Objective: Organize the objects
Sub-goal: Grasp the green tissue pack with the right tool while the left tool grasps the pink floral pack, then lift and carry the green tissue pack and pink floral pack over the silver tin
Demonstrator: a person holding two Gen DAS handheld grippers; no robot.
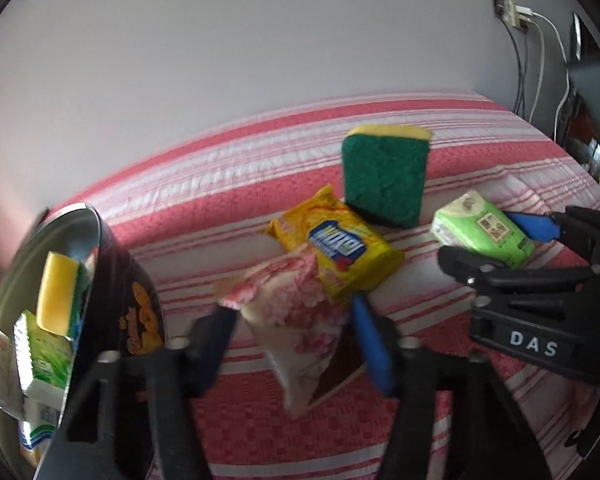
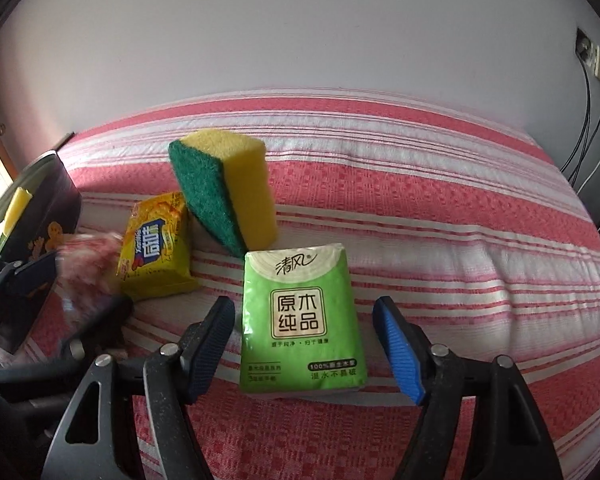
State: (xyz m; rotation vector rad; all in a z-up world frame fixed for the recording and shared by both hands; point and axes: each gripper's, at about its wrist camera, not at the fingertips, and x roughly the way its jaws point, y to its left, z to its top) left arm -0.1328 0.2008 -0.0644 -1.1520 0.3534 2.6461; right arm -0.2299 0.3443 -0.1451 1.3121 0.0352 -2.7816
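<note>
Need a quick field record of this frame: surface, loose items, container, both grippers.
surface: red-and-white striped cloth
loose items: sponge leaning on yellow packet
container: dark tin, already holds a sponge and packs
left gripper: jaws around pink-white packet
right gripper: jaws astride green tissue pack, gaps both sides

A green plastic tissue pack (image 2: 300, 320) lies flat on the pink-and-white striped cloth (image 2: 460, 208), label up. Behind it a yellow sponge with green scouring face (image 2: 224, 188) stands tilted on edge, touching a yellow snack packet (image 2: 156, 248). A blurred pink-and-white wrapped packet (image 1: 296, 312) lies nearer the left edge.
</note>
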